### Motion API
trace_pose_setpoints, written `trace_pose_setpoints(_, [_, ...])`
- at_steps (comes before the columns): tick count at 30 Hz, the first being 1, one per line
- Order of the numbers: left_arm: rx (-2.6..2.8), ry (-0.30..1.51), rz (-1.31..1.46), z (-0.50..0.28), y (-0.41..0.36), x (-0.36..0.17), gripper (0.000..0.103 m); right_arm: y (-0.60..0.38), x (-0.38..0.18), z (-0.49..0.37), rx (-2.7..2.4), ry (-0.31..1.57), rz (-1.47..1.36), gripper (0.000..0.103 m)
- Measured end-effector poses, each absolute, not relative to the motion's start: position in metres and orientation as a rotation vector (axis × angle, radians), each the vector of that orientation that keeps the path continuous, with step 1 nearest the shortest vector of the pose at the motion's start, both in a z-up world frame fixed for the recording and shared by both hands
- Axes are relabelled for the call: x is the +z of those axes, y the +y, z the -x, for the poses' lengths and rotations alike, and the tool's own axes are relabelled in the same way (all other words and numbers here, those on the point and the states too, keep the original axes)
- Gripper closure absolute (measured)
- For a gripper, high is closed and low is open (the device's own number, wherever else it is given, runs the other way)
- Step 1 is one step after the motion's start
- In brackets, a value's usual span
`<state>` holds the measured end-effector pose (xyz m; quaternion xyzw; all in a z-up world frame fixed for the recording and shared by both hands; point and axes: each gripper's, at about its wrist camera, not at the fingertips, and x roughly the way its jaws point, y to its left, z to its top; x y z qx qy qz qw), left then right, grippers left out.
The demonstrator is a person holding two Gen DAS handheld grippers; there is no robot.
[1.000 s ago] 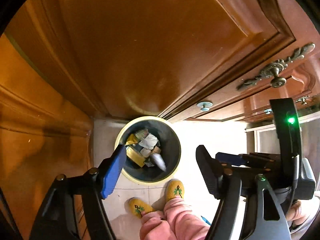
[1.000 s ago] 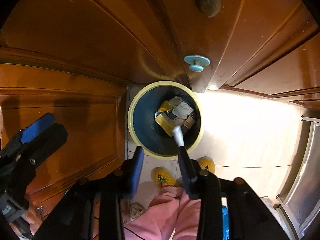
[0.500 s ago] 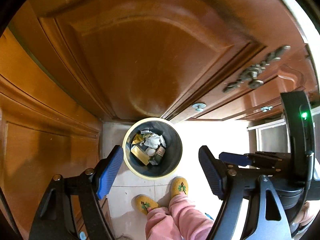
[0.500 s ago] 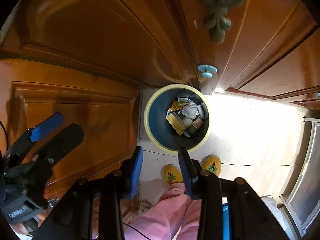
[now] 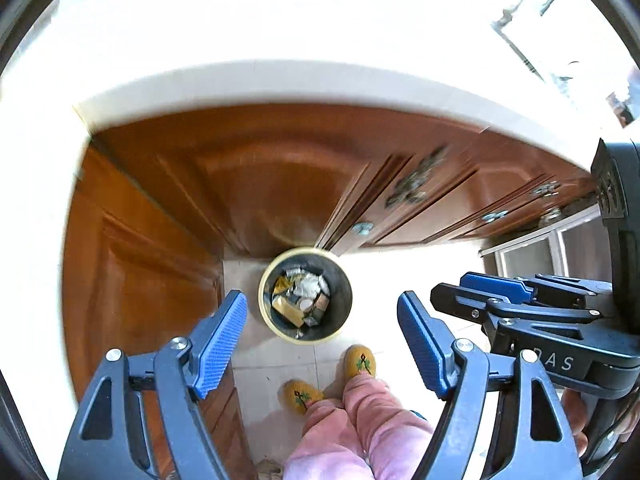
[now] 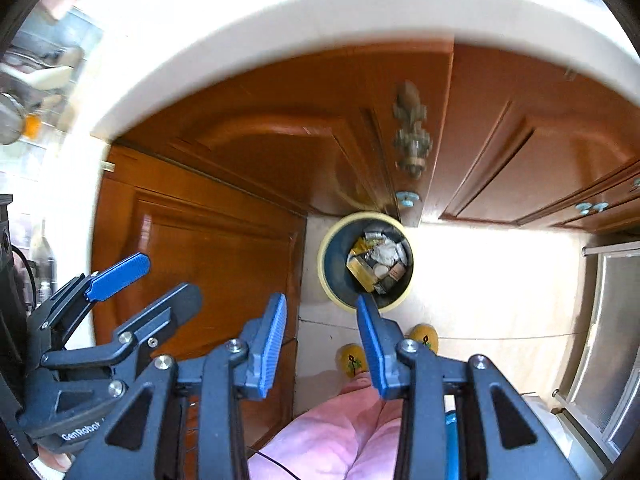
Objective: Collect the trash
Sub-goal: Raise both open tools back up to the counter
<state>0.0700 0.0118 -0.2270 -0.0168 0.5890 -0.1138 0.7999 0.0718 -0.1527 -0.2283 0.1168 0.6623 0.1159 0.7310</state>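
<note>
Your left gripper [image 5: 322, 338] points steeply down at the floor with its blue-padded fingers [image 5: 219, 338] spread wide and nothing between them. Your right gripper [image 6: 320, 340] points down as well — its fingers stand partly apart, a narrower gap than the left, and they grip nothing either.

The trash bin [image 5: 305, 295], a round dark container with a pale yellow rim, sits on the light tiled floor [image 5: 276, 364] well below both grippers, tucked into the corner where the wooden cabinet doors [image 5: 276, 184] meet. Inside it lies the collected trash [image 6: 379, 261] — a yellow box, crumpled white paper and a few small packages, heaped toward one side of the bin.

Your yellow slippers [image 5: 360, 361] stand on the tiles just beside the bin's near rim, with your pink trouser legs [image 5: 352, 436] above them. The white countertop edge [image 5: 256, 80] curves across the top of both wrist views, above the cabinet doors.
</note>
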Motion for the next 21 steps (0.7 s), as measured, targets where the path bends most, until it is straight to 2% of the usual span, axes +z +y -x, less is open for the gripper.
trace_pose_setpoints(9, [-0.238, 1.035, 0.016, -0.063, 0.01, -0.109, 0.027, -0.154, -0.117, -0.064, 0.256, 1.28, -0.194, 0.066])
trace_pose_setpoints(21, [-0.214, 0.828, 0.027, -0.091, 0.02, -0.004, 0.027, -0.163, -0.007, -0.084, 0.237, 1.061, -0.129, 0.066])
